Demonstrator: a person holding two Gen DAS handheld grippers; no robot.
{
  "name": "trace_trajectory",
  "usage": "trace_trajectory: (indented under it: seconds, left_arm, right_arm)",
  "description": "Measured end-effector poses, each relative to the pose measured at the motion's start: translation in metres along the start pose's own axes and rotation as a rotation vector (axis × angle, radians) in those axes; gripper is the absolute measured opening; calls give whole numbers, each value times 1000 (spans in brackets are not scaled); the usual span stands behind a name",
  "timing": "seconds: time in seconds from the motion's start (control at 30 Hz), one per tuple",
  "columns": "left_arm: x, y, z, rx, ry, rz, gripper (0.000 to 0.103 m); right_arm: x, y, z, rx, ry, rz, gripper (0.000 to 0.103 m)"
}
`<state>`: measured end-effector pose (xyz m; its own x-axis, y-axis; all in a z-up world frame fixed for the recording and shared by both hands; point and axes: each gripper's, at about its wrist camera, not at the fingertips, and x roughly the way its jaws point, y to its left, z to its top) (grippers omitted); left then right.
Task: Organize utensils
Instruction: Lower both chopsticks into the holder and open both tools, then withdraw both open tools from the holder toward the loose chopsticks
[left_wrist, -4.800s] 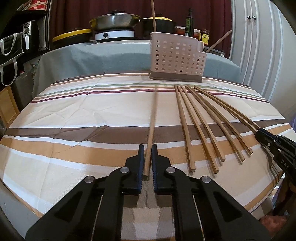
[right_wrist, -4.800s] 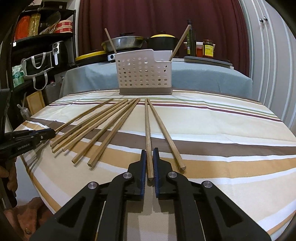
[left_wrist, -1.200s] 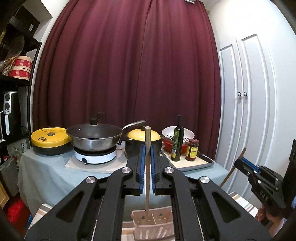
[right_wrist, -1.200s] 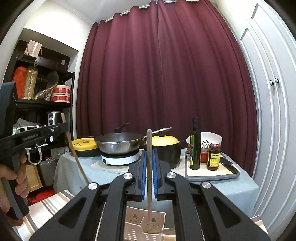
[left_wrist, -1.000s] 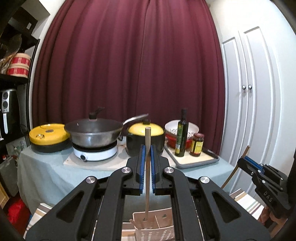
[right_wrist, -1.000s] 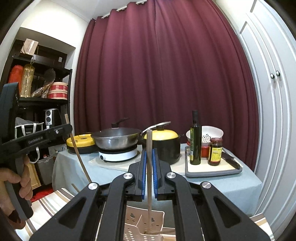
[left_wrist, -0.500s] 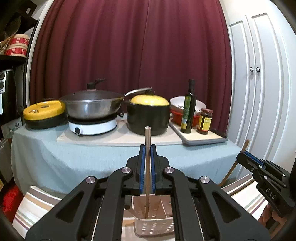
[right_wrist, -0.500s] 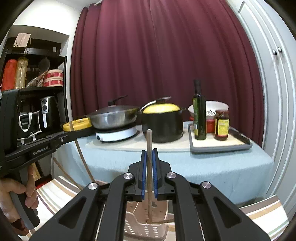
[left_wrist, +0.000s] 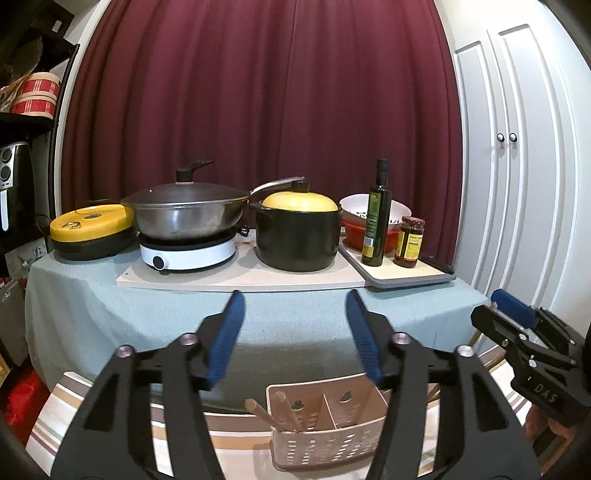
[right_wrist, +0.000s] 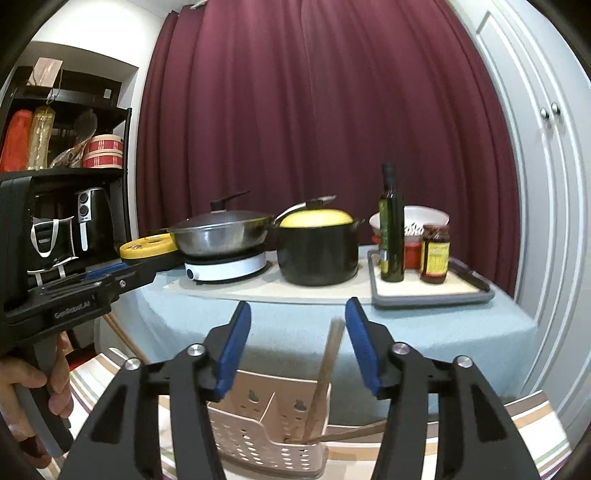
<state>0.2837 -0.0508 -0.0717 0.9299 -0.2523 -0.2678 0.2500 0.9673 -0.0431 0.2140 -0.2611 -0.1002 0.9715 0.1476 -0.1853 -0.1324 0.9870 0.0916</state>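
Note:
A beige perforated utensil basket (left_wrist: 325, 439) stands on the striped tablecloth (left_wrist: 62, 402) just below both grippers. In the left wrist view, two wooden chopsticks (left_wrist: 282, 406) lean in its left compartment. My left gripper (left_wrist: 294, 306) hangs open above them and holds nothing. In the right wrist view, one chopstick (right_wrist: 321, 376) stands tilted in the right compartment of the basket (right_wrist: 255, 439), and another chopstick (right_wrist: 354, 431) leans low to the right. My right gripper (right_wrist: 298, 310) is open above them, apart from the stick. Each gripper shows at the edge of the other's view: the right gripper (left_wrist: 496, 310) and the left gripper (right_wrist: 142, 267).
Behind the basket, a grey-clothed counter (left_wrist: 74, 306) carries a wok (left_wrist: 184, 214) on a white cooker, a black pot with a yellow lid (left_wrist: 299, 236), an oil bottle (left_wrist: 376, 218) and a jar (left_wrist: 408, 242) on a tray. White cupboard doors (left_wrist: 517, 184) stand right and dark shelves (right_wrist: 74, 206) left.
Both grippers have opened and let go of their chopsticks, which now rest in the basket. Both cameras have risen slightly.

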Motion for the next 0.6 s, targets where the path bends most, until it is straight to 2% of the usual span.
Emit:
trace_trajectory:
  seconds: [0.17,0.37,0.5,0.6]
  left_arm:
    - [-22,-1,2,-1,-14,-5,70]
    - [-53,-5,-4,16,-18,-9,71]
    - [-74,-6,-18,13,-4,-8,71]
    - [-87,-7,-34,16,15,4,71]
  right_arm:
    - [-21,2,5,-13,-22,-10,62]
    - [-48,6,2,-34,-30,-21,63]
    - [-69,9,-11,-33,-16,-25,63]
    - [-87,11,-34,-41,5,-15,63]
